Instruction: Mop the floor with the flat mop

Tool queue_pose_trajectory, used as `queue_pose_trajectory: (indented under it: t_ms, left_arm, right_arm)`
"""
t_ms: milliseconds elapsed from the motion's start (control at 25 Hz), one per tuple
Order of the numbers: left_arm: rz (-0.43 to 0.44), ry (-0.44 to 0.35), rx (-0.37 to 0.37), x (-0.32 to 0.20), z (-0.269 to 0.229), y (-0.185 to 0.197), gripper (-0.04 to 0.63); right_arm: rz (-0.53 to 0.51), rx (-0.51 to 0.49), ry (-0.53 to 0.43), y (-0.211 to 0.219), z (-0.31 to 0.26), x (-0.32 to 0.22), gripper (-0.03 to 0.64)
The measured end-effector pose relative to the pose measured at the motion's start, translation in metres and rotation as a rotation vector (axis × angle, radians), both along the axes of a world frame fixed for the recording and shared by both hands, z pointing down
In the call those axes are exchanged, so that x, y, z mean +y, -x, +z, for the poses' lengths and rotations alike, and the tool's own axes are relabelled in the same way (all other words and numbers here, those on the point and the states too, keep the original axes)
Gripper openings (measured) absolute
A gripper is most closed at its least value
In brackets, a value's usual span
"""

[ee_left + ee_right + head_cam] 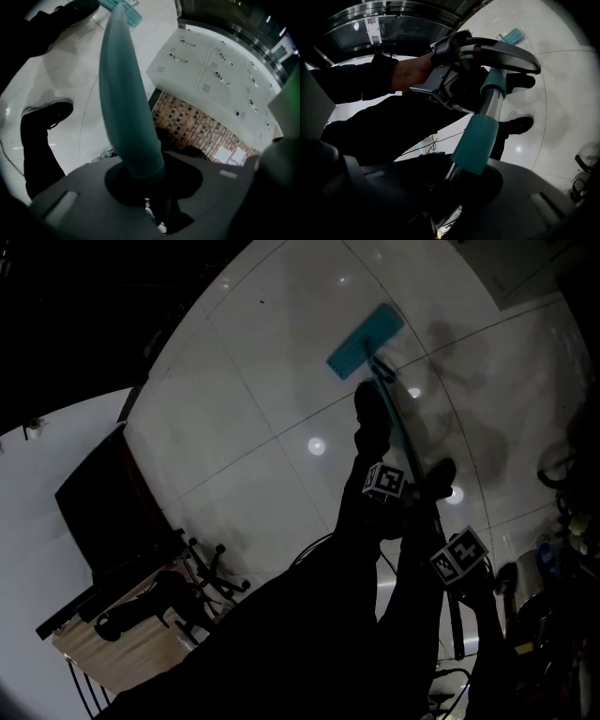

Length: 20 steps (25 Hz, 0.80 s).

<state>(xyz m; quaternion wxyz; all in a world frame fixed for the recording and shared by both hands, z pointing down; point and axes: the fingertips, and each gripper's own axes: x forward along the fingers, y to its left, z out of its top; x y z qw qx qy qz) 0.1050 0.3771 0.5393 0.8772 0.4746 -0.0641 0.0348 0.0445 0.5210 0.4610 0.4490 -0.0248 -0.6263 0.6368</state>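
Note:
The flat mop's teal head (366, 341) lies on the white tiled floor (253, 399) ahead of my feet. Its pole (398, 427) slants back toward me through both grippers. My left gripper (384, 481) is the upper one on the pole and is shut on the teal handle grip (126, 108), which rises from between its jaws toward the mop head (126, 10). My right gripper (459, 557) sits lower and nearer to me, shut on the pole just below a teal sleeve (476, 144). Beyond it I see the left gripper (487, 54), a hand (412, 70) and the mop head (511, 35).
My two dark shoes (371, 413) (439, 472) stand beside the pole. A dark screen on a wooden desk (108, 521) and chair legs (211, 573) are at the left. Clutter and a metal pot (548, 568) crowd the right edge. White lockers (211, 70) line the wall.

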Motion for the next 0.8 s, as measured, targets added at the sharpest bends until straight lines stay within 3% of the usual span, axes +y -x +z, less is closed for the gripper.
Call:
queue_pose_trajectory:
  t_ms: [360,800]
  left_arm:
    - [0.006,-0.001,-0.009,0.022,0.009,-0.007,0.095]
    - [-0.035,-0.014,-0.012,-0.027,0.011,0.015,0.095]
  right_arm:
    - [0.052,-0.023,0.031,-0.001,0.004,0.021,0.098]
    - [0.051,-0.034,0.033,0.019,0.005,-0.025,0.098]
